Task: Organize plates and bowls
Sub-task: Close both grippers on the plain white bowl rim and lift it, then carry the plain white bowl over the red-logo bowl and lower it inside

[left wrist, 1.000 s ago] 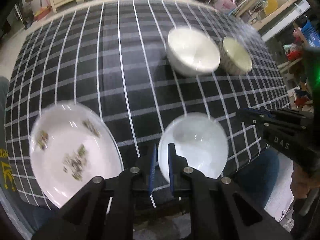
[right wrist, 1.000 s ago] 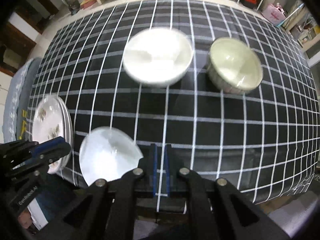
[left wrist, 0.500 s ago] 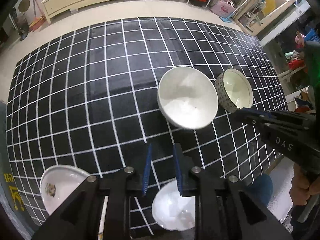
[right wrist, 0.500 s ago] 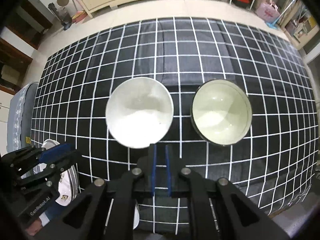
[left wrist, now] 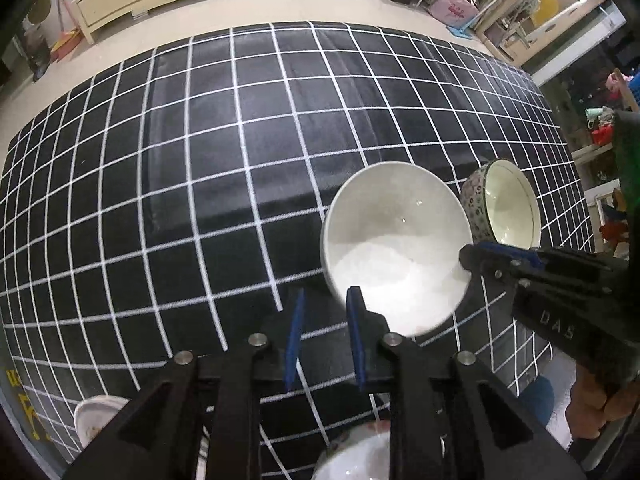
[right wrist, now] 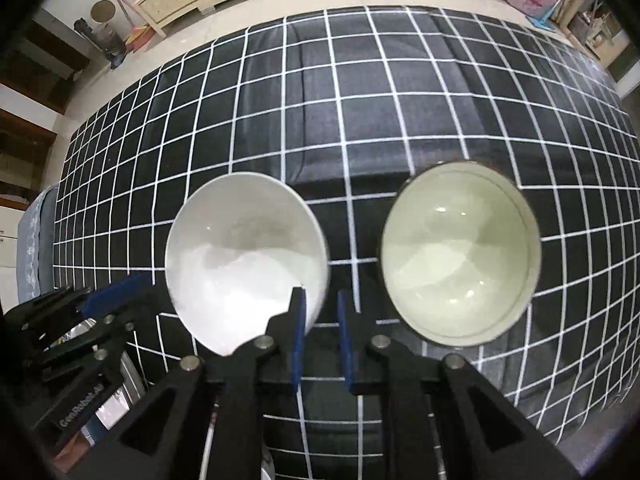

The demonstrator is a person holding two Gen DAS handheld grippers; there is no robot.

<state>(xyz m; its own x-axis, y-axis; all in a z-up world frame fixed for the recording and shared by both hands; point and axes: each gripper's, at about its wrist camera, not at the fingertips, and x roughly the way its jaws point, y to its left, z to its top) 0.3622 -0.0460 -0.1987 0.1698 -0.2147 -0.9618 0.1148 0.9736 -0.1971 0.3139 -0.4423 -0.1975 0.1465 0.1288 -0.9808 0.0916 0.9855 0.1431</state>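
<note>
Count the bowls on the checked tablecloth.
2 clearly: a plain white bowl mid-cloth and a floral-sided bowl to its right, apart. Partly hidden dishes sit at the near edge behind the left gripper; those can't be classed.

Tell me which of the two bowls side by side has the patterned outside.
The cream-lined bowl on the right: its outer wall carries a floral print. The white bowl beside it is plain.

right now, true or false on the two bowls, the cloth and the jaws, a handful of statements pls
1. The white bowl sits left of the patterned bowl in the right wrist view. True.
2. Both bowls hold food. False: both look empty.
3. The tablecloth is plain red. False: black with a white grid.
4. The right gripper has nothing between its opening jaws. True.
5. The left gripper clamps the white bowl's rim. False: nothing is between its jaws.
</note>
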